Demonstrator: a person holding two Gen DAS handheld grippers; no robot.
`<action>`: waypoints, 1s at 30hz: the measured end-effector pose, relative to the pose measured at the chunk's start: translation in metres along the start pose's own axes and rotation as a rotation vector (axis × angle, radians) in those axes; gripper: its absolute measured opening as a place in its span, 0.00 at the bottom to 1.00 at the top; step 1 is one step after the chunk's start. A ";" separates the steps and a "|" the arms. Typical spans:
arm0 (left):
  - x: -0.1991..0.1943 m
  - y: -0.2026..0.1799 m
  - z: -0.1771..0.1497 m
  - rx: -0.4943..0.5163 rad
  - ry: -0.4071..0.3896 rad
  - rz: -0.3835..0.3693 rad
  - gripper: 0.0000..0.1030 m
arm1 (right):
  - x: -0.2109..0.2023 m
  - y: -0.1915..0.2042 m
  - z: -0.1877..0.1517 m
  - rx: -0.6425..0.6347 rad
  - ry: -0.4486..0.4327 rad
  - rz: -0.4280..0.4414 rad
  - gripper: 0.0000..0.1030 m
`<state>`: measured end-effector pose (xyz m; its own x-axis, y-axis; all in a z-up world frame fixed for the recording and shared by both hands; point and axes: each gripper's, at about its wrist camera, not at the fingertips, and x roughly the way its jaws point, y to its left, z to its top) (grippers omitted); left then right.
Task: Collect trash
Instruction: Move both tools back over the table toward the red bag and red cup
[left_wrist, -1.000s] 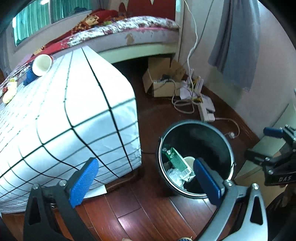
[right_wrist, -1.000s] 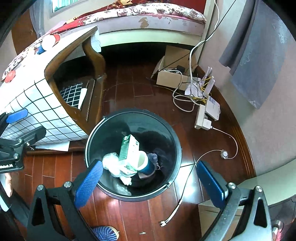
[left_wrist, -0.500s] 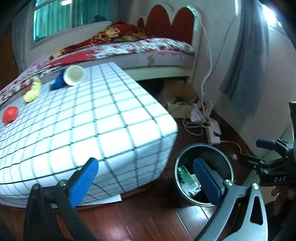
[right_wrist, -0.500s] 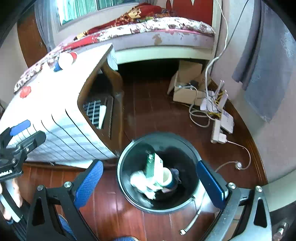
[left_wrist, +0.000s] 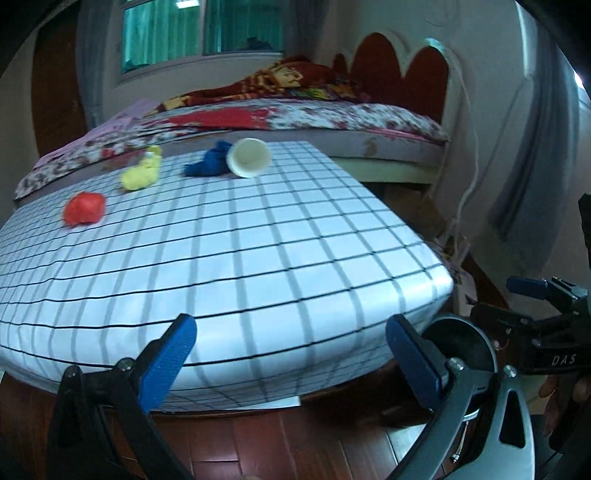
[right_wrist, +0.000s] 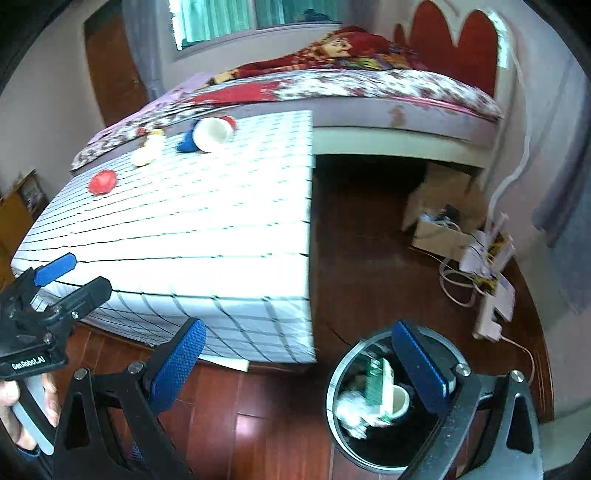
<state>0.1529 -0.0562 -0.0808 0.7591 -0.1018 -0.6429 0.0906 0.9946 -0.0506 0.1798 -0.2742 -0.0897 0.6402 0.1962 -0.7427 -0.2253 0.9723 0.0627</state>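
Note:
A table with a white grid cloth (left_wrist: 240, 258) carries a tipped paper cup (left_wrist: 248, 158), a blue wad (left_wrist: 208, 164), a yellow wad (left_wrist: 142, 174) and a red wad (left_wrist: 84, 208) at its far side. They also show in the right wrist view: cup (right_wrist: 212, 133), red wad (right_wrist: 102, 182). A black bin (right_wrist: 334, 384) on the floor holds a green-white carton (right_wrist: 375, 384), a cup and crumpled paper. My left gripper (left_wrist: 291, 360) is open and empty before the table's near edge. My right gripper (right_wrist: 299, 363) is open and empty, beside and above the bin.
A bed (right_wrist: 369, 88) stands behind the table. A cardboard box (right_wrist: 439, 218), cables and a power strip (right_wrist: 495, 306) lie on the wooden floor by the right wall. The bin's rim (left_wrist: 461, 328) shows at the table's right corner.
Both grippers have risen and tilted up from over the bin toward the tabletop. The bin has dropped to the lower right of both views. Both stay open.

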 end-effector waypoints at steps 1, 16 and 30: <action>-0.001 0.007 0.000 -0.010 -0.003 0.010 1.00 | 0.003 0.008 0.004 -0.013 -0.002 0.008 0.99; 0.008 0.152 0.031 -0.160 -0.020 0.183 0.99 | 0.072 0.120 0.100 -0.167 0.006 0.099 0.99; 0.094 0.277 0.087 -0.274 0.013 0.325 0.99 | 0.201 0.138 0.210 -0.131 -0.004 0.034 0.99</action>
<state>0.3052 0.2085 -0.0883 0.7120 0.2161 -0.6681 -0.3281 0.9436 -0.0444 0.4316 -0.0743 -0.0907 0.6336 0.2296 -0.7388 -0.3408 0.9401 -0.0001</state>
